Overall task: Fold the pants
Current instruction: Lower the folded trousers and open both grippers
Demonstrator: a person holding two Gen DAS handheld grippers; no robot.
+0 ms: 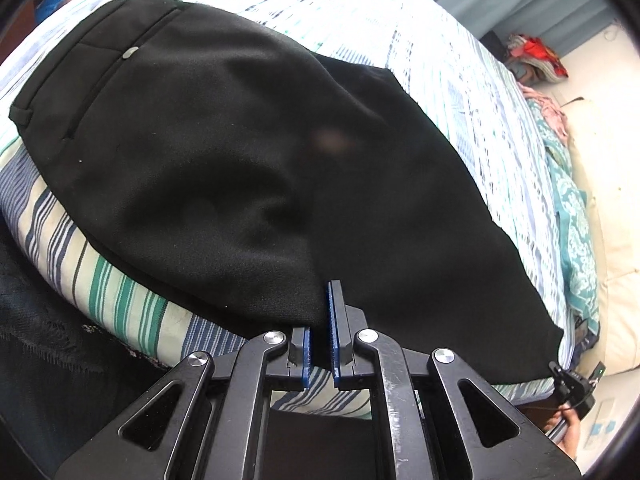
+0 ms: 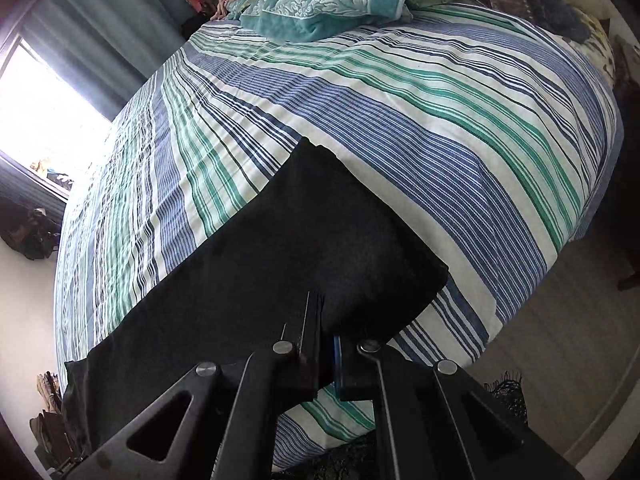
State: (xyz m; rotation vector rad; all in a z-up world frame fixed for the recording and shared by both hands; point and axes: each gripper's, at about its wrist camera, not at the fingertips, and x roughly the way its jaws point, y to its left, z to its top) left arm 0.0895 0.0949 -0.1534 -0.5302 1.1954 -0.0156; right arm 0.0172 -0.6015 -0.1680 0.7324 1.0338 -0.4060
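Both tongs, left and right, pinch the near edge of the black dress pants lying on the striped bed; thin fabric could slip free, spoiling the fold.

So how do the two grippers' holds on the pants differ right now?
The left gripper pinches the near edge of the pants on the waist half; the right gripper pinches near the leg hems. The left's blue pads show; the right's are mostly hidden. Both are shut on black cloth.
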